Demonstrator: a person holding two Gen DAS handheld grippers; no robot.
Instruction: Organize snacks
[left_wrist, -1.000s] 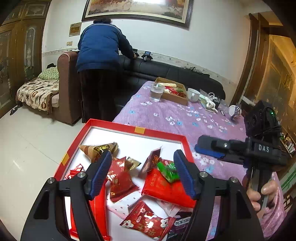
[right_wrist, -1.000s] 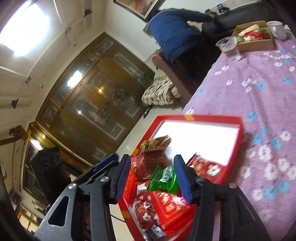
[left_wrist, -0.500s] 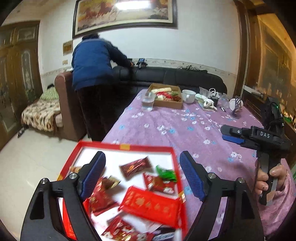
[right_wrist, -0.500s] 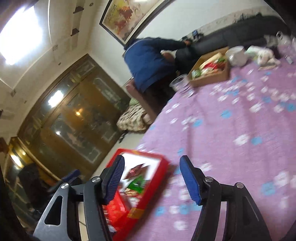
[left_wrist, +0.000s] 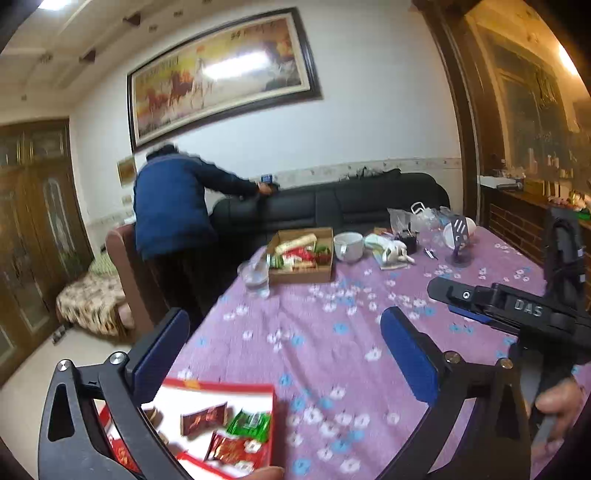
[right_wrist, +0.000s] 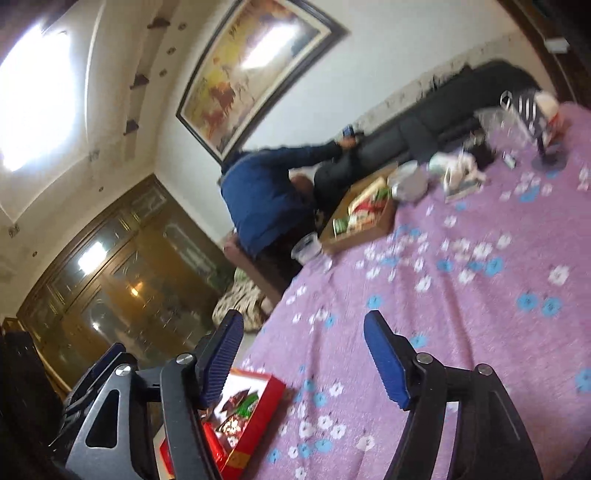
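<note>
Purple flowered cloth covers the counter (left_wrist: 332, 332). From the left wrist, the left tongs (left_wrist: 284, 354) stand wide apart, holding nothing, above the red tray (left_wrist: 271, 424) of snacks (left_wrist: 247, 424) at the near edge; a brown box (left_wrist: 301, 275) sits far off. From the right wrist, the right tongs (right_wrist: 303, 362) gape empty, the tray (right_wrist: 258, 428) lying low left.

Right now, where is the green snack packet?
In the left wrist view the green snack packet lies inside the red tray at lower left, by its right wall, between a dark brown packet and a red packet.
</note>
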